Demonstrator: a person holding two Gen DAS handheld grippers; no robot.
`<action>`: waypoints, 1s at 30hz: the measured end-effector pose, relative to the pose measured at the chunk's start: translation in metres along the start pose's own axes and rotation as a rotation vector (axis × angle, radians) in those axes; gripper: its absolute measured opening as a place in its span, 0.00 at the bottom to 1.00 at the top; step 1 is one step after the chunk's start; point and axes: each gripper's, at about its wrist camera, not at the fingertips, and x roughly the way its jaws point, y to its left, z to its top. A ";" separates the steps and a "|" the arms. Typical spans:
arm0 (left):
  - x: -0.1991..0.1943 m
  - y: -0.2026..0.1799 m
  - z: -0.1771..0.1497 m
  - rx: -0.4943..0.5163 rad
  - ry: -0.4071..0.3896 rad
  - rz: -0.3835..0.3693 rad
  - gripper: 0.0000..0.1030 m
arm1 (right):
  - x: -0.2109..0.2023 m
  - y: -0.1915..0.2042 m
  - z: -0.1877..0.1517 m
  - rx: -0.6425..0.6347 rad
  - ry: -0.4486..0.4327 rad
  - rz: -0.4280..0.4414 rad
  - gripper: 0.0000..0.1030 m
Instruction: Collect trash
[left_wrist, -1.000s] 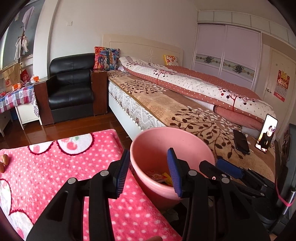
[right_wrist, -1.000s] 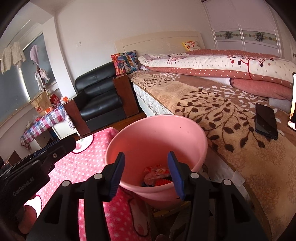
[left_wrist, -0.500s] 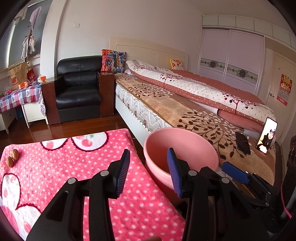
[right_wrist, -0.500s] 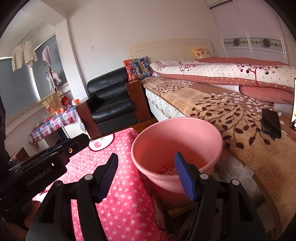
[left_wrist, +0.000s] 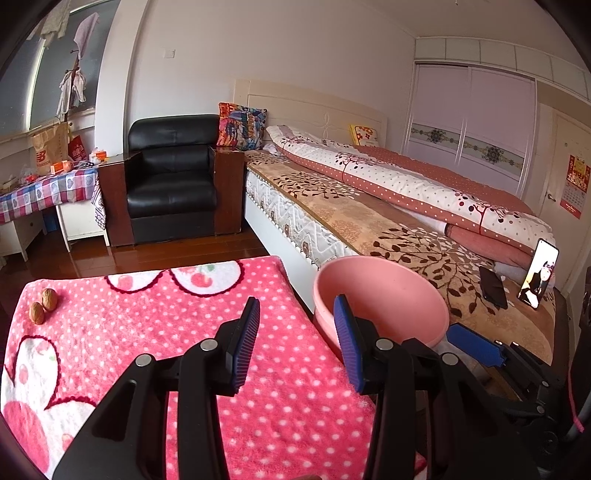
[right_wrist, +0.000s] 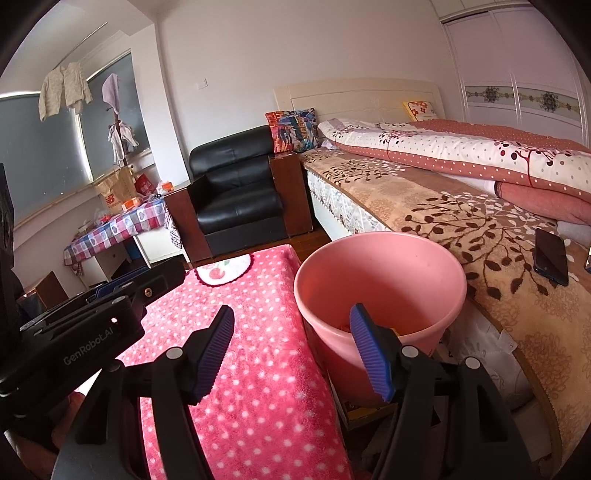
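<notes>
While both tools hang over the pink polka-dot cloth (left_wrist: 155, 332) that covers the desk, neither one grips anything. The left hand-held gripper (left_wrist: 295, 343) has its blue-padded jaws spread apart with only cloth showing between them, and the right hand-held gripper (right_wrist: 295, 354) is likewise spread wide, its right finger overlapping the near rim of the pink bucket (right_wrist: 380, 280) in the right wrist view.

That bucket stands just beside the right edge of the desk, between it and the bed (left_wrist: 369, 221). From the right wrist camera a little trash (right_wrist: 397, 332) shows low inside it, as orange and yellow scraps mostly hidden behind the finger; what they are cannot be told. From the left wrist camera the bucket's contents are out of sight.

Two walnuts (left_wrist: 43, 305) lie touching each other near the far left corner of the cloth, well apart from both grippers.

On the leaf-patterned bedspread, a dark phone (left_wrist: 493, 287) lies flat and a second phone (left_wrist: 539, 273) stands propped upright just beside it, its screen lit. A black armchair (left_wrist: 171, 181) sits beyond the desk at the head of the bed, with a checked-cloth side table (left_wrist: 44, 190) to its left.
</notes>
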 end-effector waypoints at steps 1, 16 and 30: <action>-0.001 0.002 -0.001 -0.003 -0.001 0.003 0.41 | 0.000 0.001 0.000 -0.002 0.002 0.002 0.63; -0.007 0.026 -0.007 -0.039 0.002 0.041 0.41 | 0.002 0.011 0.002 0.025 0.015 0.033 0.63; -0.011 0.042 -0.007 -0.063 -0.017 0.105 0.41 | 0.008 0.029 0.005 0.008 0.037 0.084 0.64</action>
